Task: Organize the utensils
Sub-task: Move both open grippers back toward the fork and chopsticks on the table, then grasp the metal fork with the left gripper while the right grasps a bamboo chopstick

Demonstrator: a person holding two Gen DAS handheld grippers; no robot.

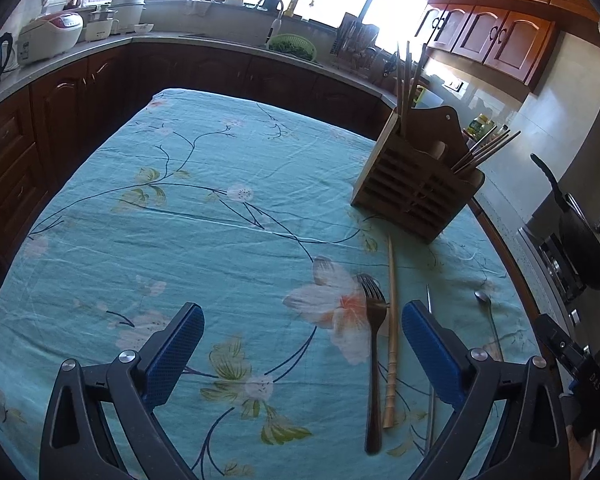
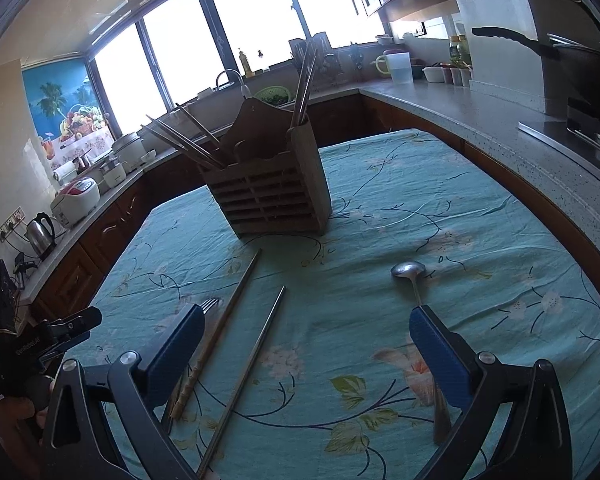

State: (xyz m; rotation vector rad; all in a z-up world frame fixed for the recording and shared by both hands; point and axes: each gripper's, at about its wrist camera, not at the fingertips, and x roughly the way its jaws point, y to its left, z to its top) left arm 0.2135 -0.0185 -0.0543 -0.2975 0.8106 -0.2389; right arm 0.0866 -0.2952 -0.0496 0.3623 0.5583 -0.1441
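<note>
Both grippers — left, right — hang spread and empty short of the holder, where fork, chopsticks and spoon lie flat — thin, likely to slip.

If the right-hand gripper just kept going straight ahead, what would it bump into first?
Probably the wooden utensil holder, standing roughly ahead of the open right gripper. Only bare tablecloth shows between them, though depth is unclear.

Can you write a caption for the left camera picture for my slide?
Open left gripper above a fork and wooden chopstick near the wooden holder.
</note>
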